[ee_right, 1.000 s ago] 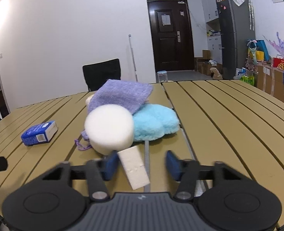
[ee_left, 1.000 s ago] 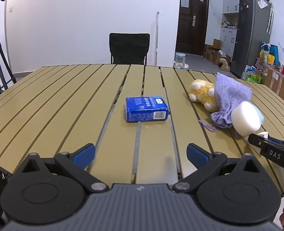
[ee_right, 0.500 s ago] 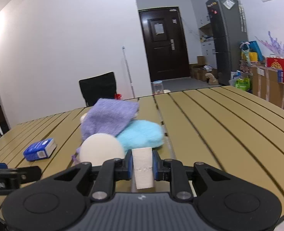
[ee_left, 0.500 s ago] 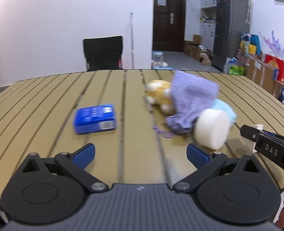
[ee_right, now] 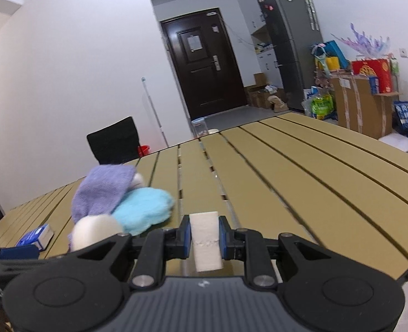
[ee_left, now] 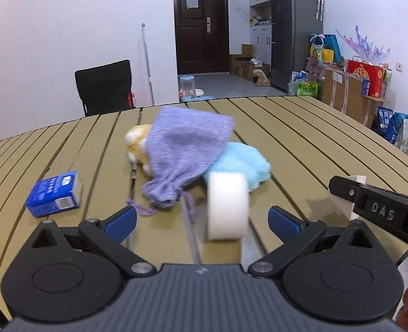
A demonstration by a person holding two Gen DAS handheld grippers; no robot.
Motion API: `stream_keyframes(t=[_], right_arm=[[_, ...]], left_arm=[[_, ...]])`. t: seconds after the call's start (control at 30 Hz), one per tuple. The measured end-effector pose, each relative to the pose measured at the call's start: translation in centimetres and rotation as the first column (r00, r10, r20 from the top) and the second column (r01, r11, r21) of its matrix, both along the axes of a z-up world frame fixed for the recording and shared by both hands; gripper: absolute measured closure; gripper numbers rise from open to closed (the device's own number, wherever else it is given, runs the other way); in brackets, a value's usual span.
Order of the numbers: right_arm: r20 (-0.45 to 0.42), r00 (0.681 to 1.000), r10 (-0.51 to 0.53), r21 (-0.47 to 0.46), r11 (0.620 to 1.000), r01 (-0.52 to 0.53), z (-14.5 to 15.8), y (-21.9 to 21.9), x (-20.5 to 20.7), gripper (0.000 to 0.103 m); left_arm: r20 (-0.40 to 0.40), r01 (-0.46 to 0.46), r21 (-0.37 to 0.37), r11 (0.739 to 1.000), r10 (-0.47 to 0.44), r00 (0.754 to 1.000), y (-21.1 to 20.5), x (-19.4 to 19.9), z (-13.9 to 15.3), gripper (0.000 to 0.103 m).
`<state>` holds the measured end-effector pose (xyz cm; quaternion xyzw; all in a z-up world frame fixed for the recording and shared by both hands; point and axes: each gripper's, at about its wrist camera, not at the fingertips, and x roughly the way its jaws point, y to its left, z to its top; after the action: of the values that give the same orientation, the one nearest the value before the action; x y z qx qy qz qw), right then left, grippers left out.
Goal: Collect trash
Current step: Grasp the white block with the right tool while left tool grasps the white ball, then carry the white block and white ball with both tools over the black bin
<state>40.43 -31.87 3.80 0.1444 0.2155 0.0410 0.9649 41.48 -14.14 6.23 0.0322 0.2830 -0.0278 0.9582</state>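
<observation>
Only from right wrist: right gripper [ee_right: 204, 242] clamped on white foam block [ee_right: 205, 240], lifted above slatted table [ee_right: 300, 182]; jaws just closing onto it. Only from left wrist: left gripper [ee_left: 202, 220] spread apart, empty; round white foam roll [ee_left: 226, 206] beside knitted purple pouch [ee_left: 184, 149], fluffy blue cloth [ee_left: 245, 163], blue carton [ee_left: 55, 193].

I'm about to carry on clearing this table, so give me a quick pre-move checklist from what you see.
1. Right gripper clamped on the white foam block: ok.
2. Block clear of the table: ok, lifted.
3. Left gripper open and empty: ok.
4. White roll ahead of the left gripper: ok, not yet between the fingers.
5. Blue carton uncollected: not ok.
6. Trash bin located: cannot tell, none in view.
</observation>
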Motion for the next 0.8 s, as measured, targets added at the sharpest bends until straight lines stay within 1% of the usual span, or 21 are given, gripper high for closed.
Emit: stream_keyframes(t=[0.17, 0.23, 0.27, 0.3, 0.33, 0.37, 0.4, 0.57, 0.7, 0.8], right_arm=[[-0.006, 1.0, -0.008, 0.019, 1.0, 0.008, -0.3, -1.5, -0.2, 0.084], [-0.006, 1.0, -0.003, 0.017, 1.0, 0.003, -0.4, -1.7, -0.2, 0.084], [-0.006, 1.0, -0.001, 0.016, 1.0, 0.001, -0.4, -1.7, -0.1, 0.084], [-0.007, 1.0, -0.001, 0.015, 1.0, 0.001, -0.4, -1.8, -0.2, 0.084], [-0.007, 1.0, -0.002, 0.016, 1.0, 0.002, -0.4, -1.7, -0.2, 0.084], [-0.009, 1.0, -0.001, 0.019, 1.0, 0.001, -0.4, -1.7, -0.1, 0.084], [-0.009, 1.0, -0.002, 0.023, 1.0, 0.002, -0.4, -1.9, -0.2, 0.084], [0.007, 1.0, 0.005, 0.03, 1.0, -0.006, 0.0, -1.9, -0.4, 0.084], [0.041, 0.999, 0.021, 0.04, 0.999, -0.023, 0.8, -1.7, -1.2, 0.084], [0.064, 0.997, 0.036, 0.043, 0.998, -0.038, 1.2, -1.7, -1.8, 0.084]], left_arm=[[0.006, -0.007, 0.006, 1.0, 0.007, 1.0, -1.2, 1.1, -0.3, 0.0], [0.011, -0.003, 0.005, 1.0, 0.003, 1.0, -1.3, 1.2, -0.3, 0.007], [0.009, -0.003, 0.007, 1.0, 0.003, 1.0, -1.5, 1.3, -0.3, 0.019], [-0.001, -0.002, 0.006, 1.0, 0.002, 1.0, -1.6, 1.4, -0.4, 0.034], [-0.012, 0.003, -0.001, 1.0, -0.003, 1.0, -1.5, 1.5, -0.4, 0.042], [-0.023, 0.014, -0.011, 1.0, -0.014, 1.0, -1.6, 1.6, -0.4, 0.059], [-0.028, 0.024, -0.011, 1.0, -0.025, 0.999, -1.7, 1.6, -0.4, 0.074], [0.001, 0.037, 0.036, 0.999, -0.037, 0.999, -2.5, 1.1, -0.8, 0.074], [0.002, 0.0, 0.022, 1.0, 0.0, 1.0, -2.7, 1.0, -0.8, 0.074], [0.01, -0.03, 0.011, 1.0, 0.029, 1.0, -2.7, 0.6, -0.3, 0.074]])
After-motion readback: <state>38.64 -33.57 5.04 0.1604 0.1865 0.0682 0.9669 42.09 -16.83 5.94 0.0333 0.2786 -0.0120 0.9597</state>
